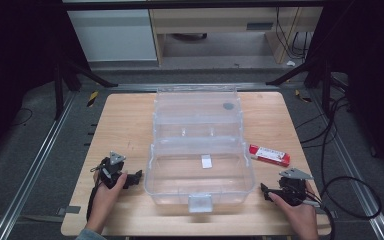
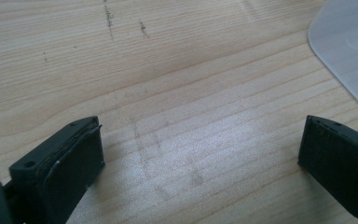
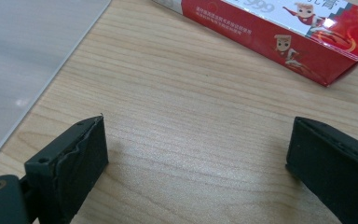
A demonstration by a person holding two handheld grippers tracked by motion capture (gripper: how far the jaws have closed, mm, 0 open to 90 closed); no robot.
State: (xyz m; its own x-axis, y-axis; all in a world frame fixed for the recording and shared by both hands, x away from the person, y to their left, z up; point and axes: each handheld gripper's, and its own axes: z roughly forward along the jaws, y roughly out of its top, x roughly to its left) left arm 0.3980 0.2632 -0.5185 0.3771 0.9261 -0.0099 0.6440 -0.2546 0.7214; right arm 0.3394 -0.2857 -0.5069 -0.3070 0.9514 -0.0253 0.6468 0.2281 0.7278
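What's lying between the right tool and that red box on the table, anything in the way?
Nothing visible. The right tool rests with its jaws wide open and bare wood of the table runs up to the red box. The clear plastic case sits off to the side, out of that path.

High view above the worktop's (image 1: 130, 115) near edge looking forward and down, gripper views close over the wood, both sharing the clear box (image 1: 200, 150).
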